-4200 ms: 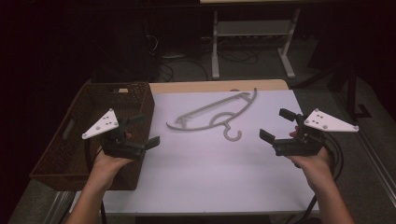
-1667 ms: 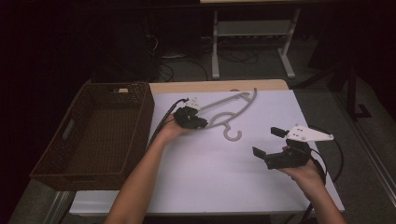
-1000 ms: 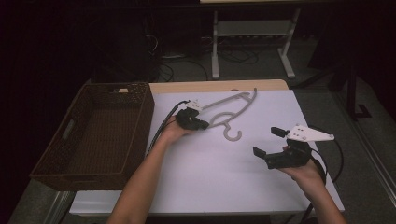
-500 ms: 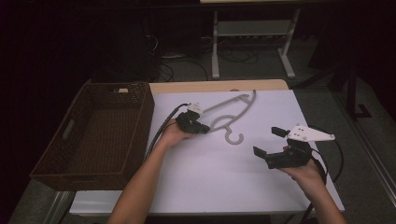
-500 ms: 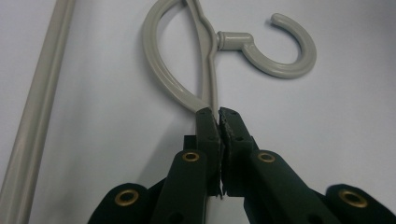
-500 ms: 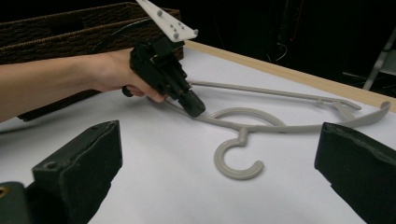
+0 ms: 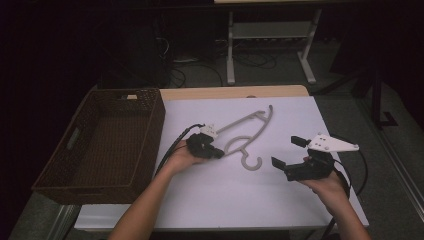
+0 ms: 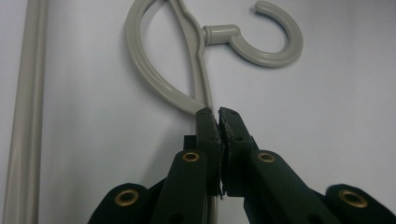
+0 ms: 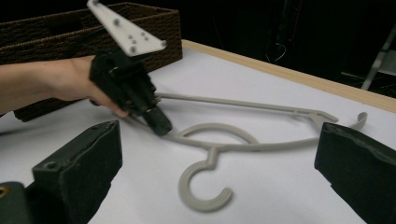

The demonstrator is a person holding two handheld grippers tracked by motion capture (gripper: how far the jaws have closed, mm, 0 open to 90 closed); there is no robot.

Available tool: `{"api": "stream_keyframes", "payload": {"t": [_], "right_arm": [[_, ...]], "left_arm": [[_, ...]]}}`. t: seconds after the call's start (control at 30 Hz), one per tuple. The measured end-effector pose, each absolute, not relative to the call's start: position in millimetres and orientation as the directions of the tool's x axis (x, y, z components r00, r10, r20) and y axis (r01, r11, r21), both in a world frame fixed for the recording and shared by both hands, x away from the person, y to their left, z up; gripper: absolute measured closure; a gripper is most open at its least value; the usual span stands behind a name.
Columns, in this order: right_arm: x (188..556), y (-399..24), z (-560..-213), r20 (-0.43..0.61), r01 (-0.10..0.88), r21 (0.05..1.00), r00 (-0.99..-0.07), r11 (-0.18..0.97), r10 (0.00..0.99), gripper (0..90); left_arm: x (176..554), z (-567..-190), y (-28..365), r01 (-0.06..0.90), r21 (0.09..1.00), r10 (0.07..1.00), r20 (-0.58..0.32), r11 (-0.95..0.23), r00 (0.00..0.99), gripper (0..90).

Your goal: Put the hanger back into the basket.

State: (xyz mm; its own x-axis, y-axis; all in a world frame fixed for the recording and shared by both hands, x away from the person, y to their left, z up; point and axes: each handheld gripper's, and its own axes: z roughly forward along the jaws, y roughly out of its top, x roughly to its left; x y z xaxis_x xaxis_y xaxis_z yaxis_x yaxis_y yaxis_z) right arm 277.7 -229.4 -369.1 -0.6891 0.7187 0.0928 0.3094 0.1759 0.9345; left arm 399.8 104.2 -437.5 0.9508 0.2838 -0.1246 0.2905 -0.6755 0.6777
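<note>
Between the left claw's [image 8: 218, 114] closed jaws sits the hanger's [image 7: 244, 131] arm, now shifted slightly; a lift toward the basket [image 7: 107, 140] looks likely. Right claw [image 7: 287, 155] waits agape nearby.

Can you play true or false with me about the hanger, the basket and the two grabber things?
1. The left gripper has its fingers closed on the grey hanger. True.
2. The right gripper is pinching the hanger's hook. False: its fingers are wide apart and hold nothing; the hook lies free on the table.
3. The hanger is inside the brown basket. False: it lies on the white table, to the right of the basket.
4. The basket sits at the left side of the table. True.
</note>
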Motion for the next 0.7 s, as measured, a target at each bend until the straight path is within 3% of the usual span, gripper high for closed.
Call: {"api": "stream_keyframes", "payload": {"t": [0.2,0.47,0.6,0.7], "right_arm": [[278,-228,-369,0.090,0.308,0.934,-0.691,0.179,0.717,0.3],[279,-226,-370,0.094,0.317,0.931,-0.691,0.183,0.717,0.3],[278,-228,-370,0.092,0.309,0.934,-0.689,0.176,0.719,0.3],[278,-231,-369,0.089,0.304,0.937,-0.687,0.173,0.721,0.3]], "left_arm": [[385,-429,103,0.273,0.704,0.258,-0.131,-0.656,0.957,88.5],[403,-414,68,0.273,0.756,0.281,-0.122,-0.595,0.952,75.0],[421,-424,34,0.291,0.722,0.308,-0.113,-0.628,0.945,67.2],[428,-434,24,0.317,0.705,0.328,-0.125,-0.635,0.936,67.3]]}}
